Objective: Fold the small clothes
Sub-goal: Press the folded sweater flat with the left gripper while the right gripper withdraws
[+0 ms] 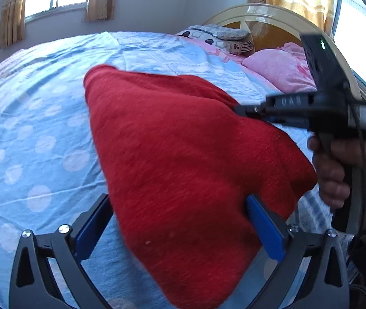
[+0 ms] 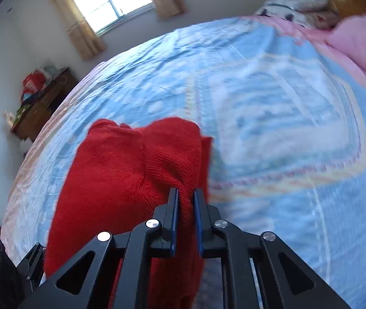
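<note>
Your right gripper (image 2: 186,200) is pinched tight on an edge of the red knitted garment (image 1: 183,159), draped over the blue dotted bedsheet (image 1: 41,128); folding looks barely begun. Only the left wrist view shows your left gripper (image 1: 177,229) spread wide around the cloth, pads not pressing

Daylight is pouring in through the window (image 2: 110,0), blowing its panes out to white glare. Below the window, the bed (image 2: 260,103) is smearing with motion blur in the right wrist view. Fisheye distortion is bending both pictures, and dark vignetting is eating their corners.
</note>
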Motion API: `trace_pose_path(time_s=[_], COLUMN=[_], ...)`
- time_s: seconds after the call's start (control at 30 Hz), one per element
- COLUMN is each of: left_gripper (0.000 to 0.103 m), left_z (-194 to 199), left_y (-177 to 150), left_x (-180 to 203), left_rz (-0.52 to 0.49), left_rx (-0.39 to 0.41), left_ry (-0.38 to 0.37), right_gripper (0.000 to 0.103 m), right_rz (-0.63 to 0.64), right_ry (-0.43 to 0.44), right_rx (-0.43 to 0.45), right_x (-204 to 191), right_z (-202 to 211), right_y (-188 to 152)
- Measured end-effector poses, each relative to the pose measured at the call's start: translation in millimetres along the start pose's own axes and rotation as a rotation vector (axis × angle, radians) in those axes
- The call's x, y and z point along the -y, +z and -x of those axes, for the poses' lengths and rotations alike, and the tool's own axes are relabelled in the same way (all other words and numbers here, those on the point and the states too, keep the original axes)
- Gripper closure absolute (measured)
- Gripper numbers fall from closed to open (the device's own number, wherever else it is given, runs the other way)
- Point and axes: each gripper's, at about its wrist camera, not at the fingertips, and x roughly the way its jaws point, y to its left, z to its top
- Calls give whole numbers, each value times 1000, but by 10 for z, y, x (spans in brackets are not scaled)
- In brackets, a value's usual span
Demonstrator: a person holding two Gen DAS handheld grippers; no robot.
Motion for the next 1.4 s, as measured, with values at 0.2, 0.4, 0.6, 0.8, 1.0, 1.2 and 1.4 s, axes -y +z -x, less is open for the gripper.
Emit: trace_pose_path(time_s=[0.2, 0.4, 0.6, 0.8, 1.0, 1.2, 1.4], left_gripper=[0, 0, 0, 0, 0, 0, 0], left_z=[-23, -27, -38, -51, -4, 112, -1], left_y=[-12, -18, -4, 8, 39, 139, 227], left_x=[-17, -15, -7, 50, 0, -50, -131], left_rz=[22, 23, 18, -14, 1, 3, 5], left_rx=[-18, -19, -24, -30, -31, -4, -13], left_ry=[-18, -18, -13, 4, -2, 5, 15], right_gripper=[88, 82, 70, 74, 73, 41, 33], right_rz=[54, 234, 395, 360, 375, 332, 211], right_ry=[-37, 57, 6, -16, 40, 86, 101], right_rx=[55, 166, 48, -10, 6, 65, 103], right_x=[-112, -485, -607, -414, -342, -260, -25], right_z=[145, 728, 621, 596, 682, 861, 761], right_y=[-54, -319, -718, -848, -820, -618, -271])
